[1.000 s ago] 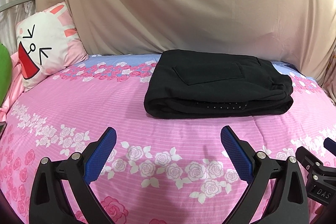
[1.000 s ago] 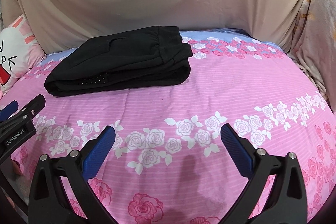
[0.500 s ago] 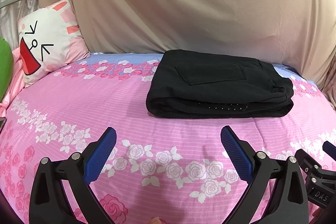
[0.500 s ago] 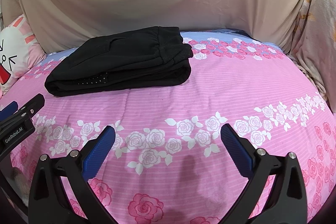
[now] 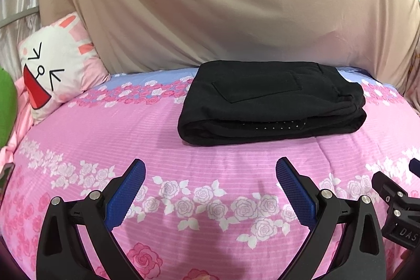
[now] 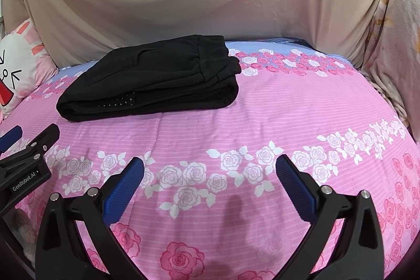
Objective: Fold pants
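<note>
In the left wrist view, your left gripper [image 5: 210, 171] hovered over the pink rose-print bedspread [image 5: 110, 133], its blue pads [image 5: 125, 193] spread wide with nothing between them. The black pants [image 5: 270, 101] lay folded into a compact rectangular stack toward the far side of the bed, well apart from the fingers, with a patch pocket facing up and a row of small pale dots along the near edge. A cartoon rabbit pillow [image 5: 52, 70] leaned at the far left, just beside a beige sheet [image 5: 223, 4] draped behind the bed. Part of your right gripper [image 5: 396, 198] showed at the right edge.

In the right wrist view, your right gripper [image 6: 210, 169] also hovered above the bedspread [image 6: 288, 117], pads held wide apart and empty. The folded pants [image 6: 157, 85] sat ahead and to the left, untouched. Your left gripper [image 6: 29, 156] appeared at the left edge.
</note>
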`<state>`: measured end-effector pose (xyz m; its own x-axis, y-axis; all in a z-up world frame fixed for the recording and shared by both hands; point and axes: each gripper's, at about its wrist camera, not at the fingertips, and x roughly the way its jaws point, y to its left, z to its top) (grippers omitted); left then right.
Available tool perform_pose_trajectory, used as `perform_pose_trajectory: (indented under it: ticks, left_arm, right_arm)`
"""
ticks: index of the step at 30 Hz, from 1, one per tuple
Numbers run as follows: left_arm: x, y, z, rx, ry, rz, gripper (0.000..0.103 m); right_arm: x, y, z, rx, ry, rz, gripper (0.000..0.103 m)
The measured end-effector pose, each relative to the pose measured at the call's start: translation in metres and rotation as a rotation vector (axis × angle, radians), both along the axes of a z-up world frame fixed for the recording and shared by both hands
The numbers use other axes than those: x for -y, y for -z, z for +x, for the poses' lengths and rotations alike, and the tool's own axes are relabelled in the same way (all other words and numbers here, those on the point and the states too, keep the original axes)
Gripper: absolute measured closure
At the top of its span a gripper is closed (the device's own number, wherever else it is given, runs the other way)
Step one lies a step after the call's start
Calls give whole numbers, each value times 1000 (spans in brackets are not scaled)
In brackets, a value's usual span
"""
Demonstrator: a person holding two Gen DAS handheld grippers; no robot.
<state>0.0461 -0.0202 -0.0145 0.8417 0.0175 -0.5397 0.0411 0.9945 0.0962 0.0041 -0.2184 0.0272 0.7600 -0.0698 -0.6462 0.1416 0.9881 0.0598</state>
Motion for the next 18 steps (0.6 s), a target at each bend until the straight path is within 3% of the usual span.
perform_pose_trajectory:
  ticks: [18]
  left_arm:
    - [-2,1,1,-7,22,-13,5]
  right_arm:
    - [0,0,0,1,1,-2,5]
